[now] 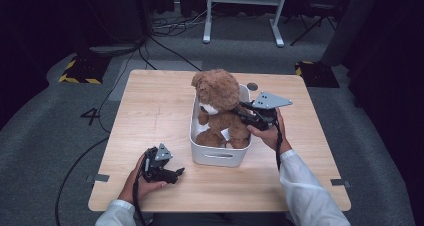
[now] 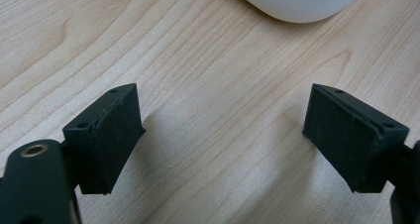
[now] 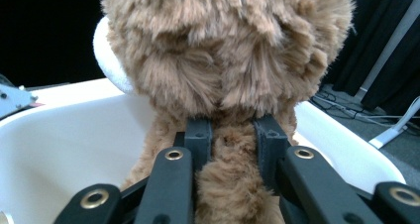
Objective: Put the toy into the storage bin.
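A brown teddy bear (image 1: 220,106) is sitting upright in a white bin (image 1: 218,156), which is resting on the wooden counter (image 1: 150,111) between its middle and its right edge, nearer the far edge than the near one. The right tool (image 1: 244,113) is reaching in over the bin's right wall, and in the right gripper view its two black jaws are pinching a tuft of the bear's fur (image 3: 232,154) just below the head, from behind. The person's right hand (image 1: 267,133) is gripping that tool beside the bin. The left tool (image 1: 176,173) is lying low near the counter's near edge, close to the bin's near left corner, in the person's left hand (image 1: 137,178). Its jaws are standing spread wide with bare wood between them, and the bin's rounded corner (image 2: 302,1) is sitting just ahead.
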A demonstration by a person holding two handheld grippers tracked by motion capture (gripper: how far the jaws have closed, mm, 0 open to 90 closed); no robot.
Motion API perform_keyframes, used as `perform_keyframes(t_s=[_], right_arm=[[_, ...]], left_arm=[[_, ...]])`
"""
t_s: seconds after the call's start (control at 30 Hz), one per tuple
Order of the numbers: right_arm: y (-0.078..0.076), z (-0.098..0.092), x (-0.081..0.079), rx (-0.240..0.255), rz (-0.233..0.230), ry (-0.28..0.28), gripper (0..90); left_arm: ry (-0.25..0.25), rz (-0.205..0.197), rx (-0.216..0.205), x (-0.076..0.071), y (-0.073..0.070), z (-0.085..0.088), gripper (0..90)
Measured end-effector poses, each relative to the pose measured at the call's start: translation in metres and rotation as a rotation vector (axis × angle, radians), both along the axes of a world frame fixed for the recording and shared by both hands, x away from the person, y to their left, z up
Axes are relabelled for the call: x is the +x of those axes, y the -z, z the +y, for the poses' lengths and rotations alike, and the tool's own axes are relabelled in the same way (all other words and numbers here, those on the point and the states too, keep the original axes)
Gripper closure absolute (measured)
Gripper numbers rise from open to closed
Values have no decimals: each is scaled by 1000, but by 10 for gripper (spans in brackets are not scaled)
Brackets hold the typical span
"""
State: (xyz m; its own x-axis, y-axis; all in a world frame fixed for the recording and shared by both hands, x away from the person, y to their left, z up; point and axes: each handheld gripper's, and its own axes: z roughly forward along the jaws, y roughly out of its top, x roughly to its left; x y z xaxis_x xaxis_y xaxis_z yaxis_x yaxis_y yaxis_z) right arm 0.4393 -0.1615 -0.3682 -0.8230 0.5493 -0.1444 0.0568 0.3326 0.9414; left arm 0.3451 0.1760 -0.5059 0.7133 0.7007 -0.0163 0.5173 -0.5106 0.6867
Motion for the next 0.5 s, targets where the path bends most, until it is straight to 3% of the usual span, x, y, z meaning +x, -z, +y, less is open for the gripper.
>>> perform_keyframes(t_s=[0.5], right_arm=[[19, -9, 3, -59, 51, -14, 726]], left_arm=[[0, 0, 0, 0, 0, 0, 151]])
